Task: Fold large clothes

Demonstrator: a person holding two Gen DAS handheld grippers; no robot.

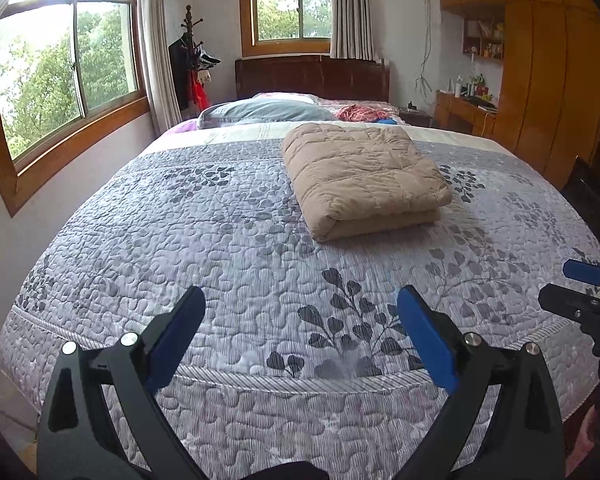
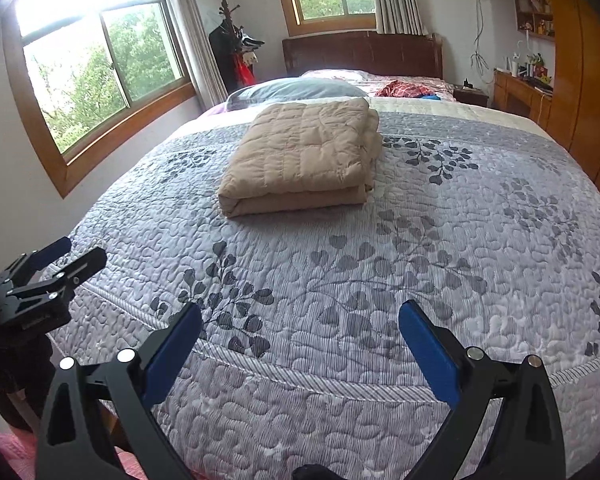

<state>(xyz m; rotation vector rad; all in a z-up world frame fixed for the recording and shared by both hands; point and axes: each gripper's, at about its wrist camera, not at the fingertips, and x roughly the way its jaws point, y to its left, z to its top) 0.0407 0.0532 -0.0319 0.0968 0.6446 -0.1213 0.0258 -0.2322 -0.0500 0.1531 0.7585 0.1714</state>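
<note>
A tan quilted garment [image 1: 362, 178] lies folded into a thick rectangle on the grey leaf-patterned bedspread [image 1: 220, 240], past the middle of the bed. It also shows in the right wrist view [image 2: 304, 160]. My left gripper [image 1: 300, 312] is open and empty, held over the foot of the bed, well short of the garment. My right gripper [image 2: 300, 320] is open and empty too, also over the foot end of the bedspread [image 2: 420, 240]. Each gripper shows at the edge of the other's view: the right one [image 1: 580, 292], the left one [image 2: 56, 268].
Pillows [image 1: 260, 112] and a red cloth [image 1: 360, 113] lie at the head by the dark headboard [image 1: 312, 78]. Windows [image 1: 68, 68] line the left wall. A coat rack [image 1: 192, 60] stands in the corner. A wooden wardrobe [image 1: 548, 80] and desk stand at the right.
</note>
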